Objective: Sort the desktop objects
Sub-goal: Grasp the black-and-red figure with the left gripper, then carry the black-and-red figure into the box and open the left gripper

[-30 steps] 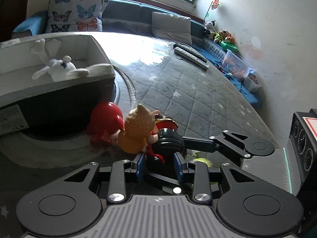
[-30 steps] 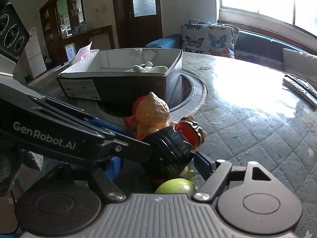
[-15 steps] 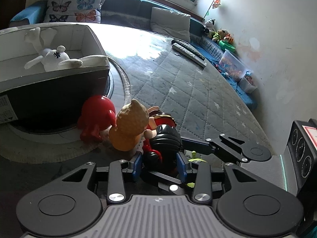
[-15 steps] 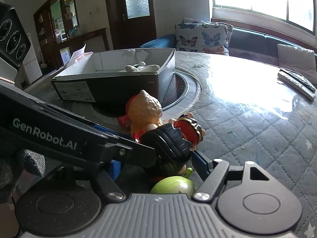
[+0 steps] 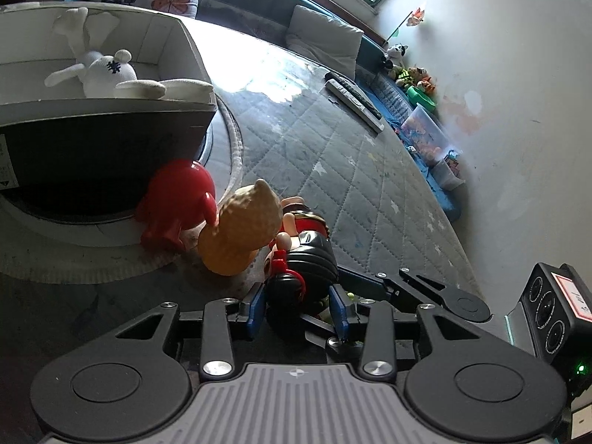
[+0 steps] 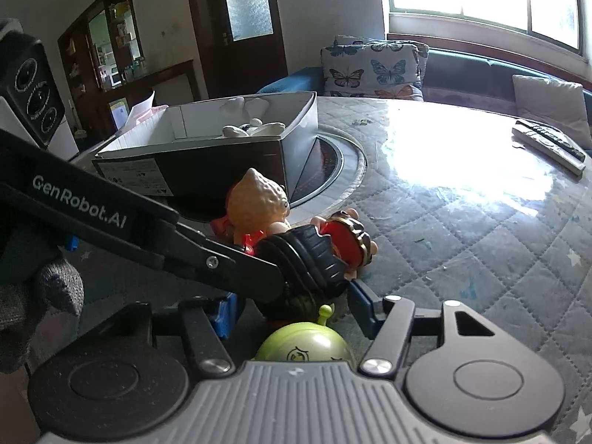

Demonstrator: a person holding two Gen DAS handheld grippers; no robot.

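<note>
My left gripper (image 5: 299,307) is shut on a black-and-red toy figure (image 5: 303,270), which lies on the table in front of an orange lumpy toy (image 5: 238,233) and a red toy (image 5: 177,199). My right gripper (image 6: 292,314) is open, its blue pads either side of the same figure (image 6: 314,259) and a green round toy (image 6: 303,346) close under the camera. The left gripper's finger (image 6: 148,236) crosses the right wrist view. An open cardboard box (image 5: 103,118) behind holds a white plush toy (image 5: 107,74).
The box (image 6: 222,162) stands on a round inset plate (image 5: 222,170) in the quilted round table (image 5: 351,170). Two remote controls (image 5: 355,98) lie at the far side. A sofa with cushions and a toy shelf lie beyond.
Both grippers have drawn slightly nearer the toy cluster and the box. The left gripper keeps its hold on the black-and-red figure; the right stays open.
</note>
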